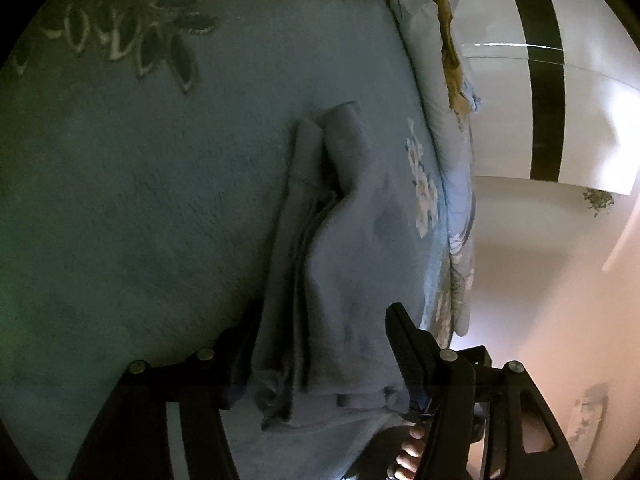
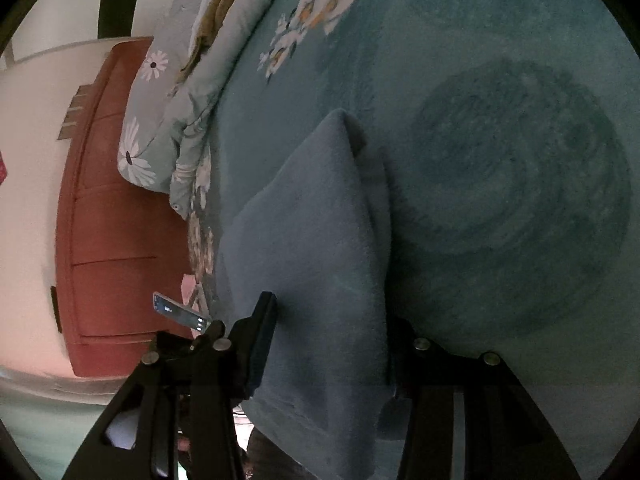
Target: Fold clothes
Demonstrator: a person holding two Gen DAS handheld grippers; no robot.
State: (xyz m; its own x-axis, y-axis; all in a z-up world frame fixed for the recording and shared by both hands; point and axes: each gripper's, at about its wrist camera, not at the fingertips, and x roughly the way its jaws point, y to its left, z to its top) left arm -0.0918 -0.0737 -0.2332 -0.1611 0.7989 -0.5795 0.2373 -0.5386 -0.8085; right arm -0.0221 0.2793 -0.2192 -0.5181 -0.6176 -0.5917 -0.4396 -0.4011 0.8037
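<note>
A folded grey-blue garment point(image 1: 344, 240) lies on a teal bedspread point(image 1: 140, 200), several layers showing along its left side. My left gripper point(image 1: 320, 320) straddles its near end, one finger on each side, jaws apart and not clamped. In the right wrist view the same garment point(image 2: 312, 220) runs away from me to a rounded far corner. My right gripper point(image 2: 334, 312) straddles its near end too, jaws apart; the cloth fills the gap and hides part of the right finger point(image 2: 400, 360).
A floral quilt point(image 1: 452, 160) point(image 2: 160, 120) is bunched along the bed's edge. Beyond it stand a red-brown padded panel point(image 2: 112, 240) and a white wall with a black stripe point(image 1: 548, 80). A small lit device point(image 2: 180, 312) sits near the edge. A person's toes point(image 1: 408, 452) show below.
</note>
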